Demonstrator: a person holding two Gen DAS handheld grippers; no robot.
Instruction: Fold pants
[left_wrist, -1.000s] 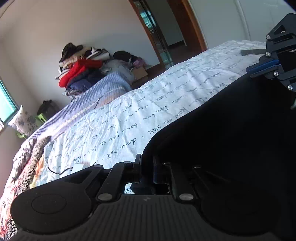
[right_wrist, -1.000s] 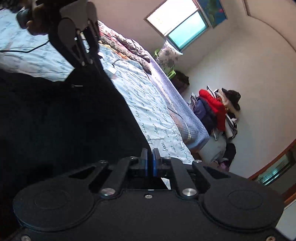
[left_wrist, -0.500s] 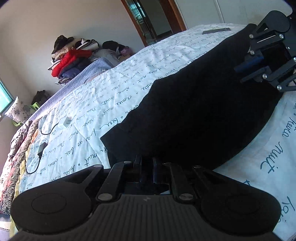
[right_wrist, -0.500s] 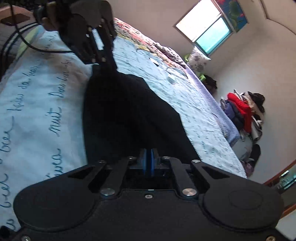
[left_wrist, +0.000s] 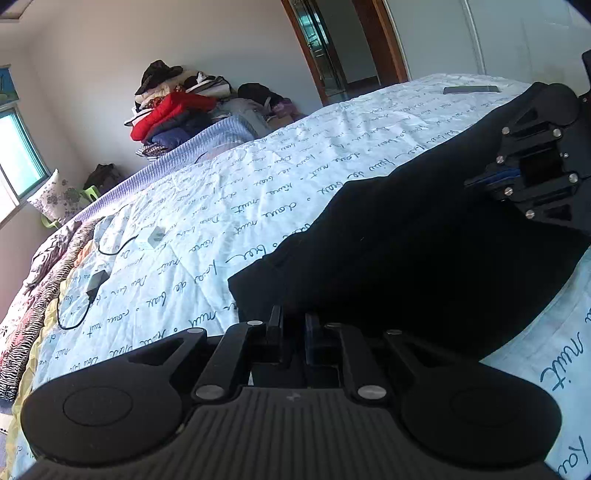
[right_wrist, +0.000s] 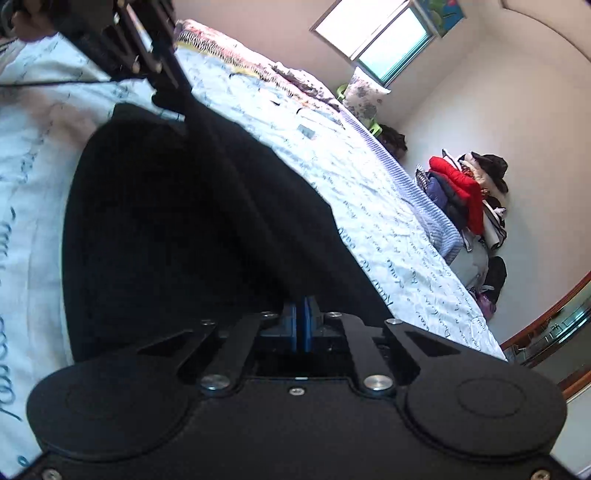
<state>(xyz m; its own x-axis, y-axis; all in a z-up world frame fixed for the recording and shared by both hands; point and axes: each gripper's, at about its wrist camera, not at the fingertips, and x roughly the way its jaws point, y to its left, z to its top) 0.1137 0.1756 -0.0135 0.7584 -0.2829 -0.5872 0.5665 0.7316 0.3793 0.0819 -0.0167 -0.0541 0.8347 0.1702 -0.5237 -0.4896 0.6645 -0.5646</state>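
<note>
black pants now lie lowered onto the printed quilt; a second ago they hung raised. left gripper and right gripper each remain clamped on an edge, so release comes next.

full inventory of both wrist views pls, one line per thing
pants: 1, black, on the bedspread, an edge in each gripper
bedspread: 1, white with blue script, covers the bed
patterned blanket: 1, zebra and floral, far bed edge
chargers with cables: 2, black and white, on the bedspread
flat dark device: 1, bed's far corner
clothes pile: 1, red, navy, black, by the wall
pillow: 1, floral, under the window
left gripper: black, pinching the pants
right gripper: black, blue pads, pinching the pants
</note>
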